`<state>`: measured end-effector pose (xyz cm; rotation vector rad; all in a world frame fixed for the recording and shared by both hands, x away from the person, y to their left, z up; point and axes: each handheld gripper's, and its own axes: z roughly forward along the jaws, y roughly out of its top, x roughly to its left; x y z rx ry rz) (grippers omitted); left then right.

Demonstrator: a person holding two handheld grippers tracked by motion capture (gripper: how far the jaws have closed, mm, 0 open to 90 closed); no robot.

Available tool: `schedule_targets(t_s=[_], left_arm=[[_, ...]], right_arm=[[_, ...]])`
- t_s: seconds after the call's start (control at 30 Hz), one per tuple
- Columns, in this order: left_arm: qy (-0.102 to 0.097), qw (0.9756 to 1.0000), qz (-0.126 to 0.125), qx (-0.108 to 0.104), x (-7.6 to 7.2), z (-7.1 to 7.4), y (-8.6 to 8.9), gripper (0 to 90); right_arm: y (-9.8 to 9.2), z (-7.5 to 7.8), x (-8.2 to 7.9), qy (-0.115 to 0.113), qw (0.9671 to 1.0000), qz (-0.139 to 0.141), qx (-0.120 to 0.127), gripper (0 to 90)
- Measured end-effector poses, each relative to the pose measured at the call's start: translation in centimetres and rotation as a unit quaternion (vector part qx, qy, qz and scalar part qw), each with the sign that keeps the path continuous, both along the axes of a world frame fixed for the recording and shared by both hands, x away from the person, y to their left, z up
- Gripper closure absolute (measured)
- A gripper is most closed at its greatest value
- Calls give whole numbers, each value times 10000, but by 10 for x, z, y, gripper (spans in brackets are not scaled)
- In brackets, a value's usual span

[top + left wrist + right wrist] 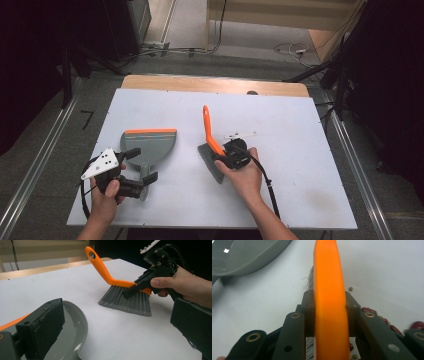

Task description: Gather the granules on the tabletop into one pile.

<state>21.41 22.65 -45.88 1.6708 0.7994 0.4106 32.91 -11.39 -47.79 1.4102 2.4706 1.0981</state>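
A hand brush (207, 127) with an orange handle and grey bristles (127, 301) stands mid-table, bristle tips on the white surface. My right gripper (217, 157) is shut on the orange handle (328, 277) just above the bristles, both jaws pressed against its sides. A grey dustpan (150, 142) with an orange lip lies flat to the left. My left gripper (148, 164) is open with its jaws wide apart on either side of the dustpan's handle, not pressing on it. In the left gripper view the dustpan's rim (80, 327) curves beside one jaw.
Red beans (368, 310) and a few smaller pale ones lie on the white table (280, 125) close beside the brush. The table's wooden far edge (215, 84) borders a dark floor with cables. Metal rails run along both sides.
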Motion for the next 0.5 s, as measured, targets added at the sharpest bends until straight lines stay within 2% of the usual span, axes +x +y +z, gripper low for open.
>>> schedule_targets(t_s=[0.5], left_arm=[[4, 10000, 7, -16, 0, 0, 0, 0]], right_arm=[[-26, 0, 7, 23, 9995, -305, 37, 680]])
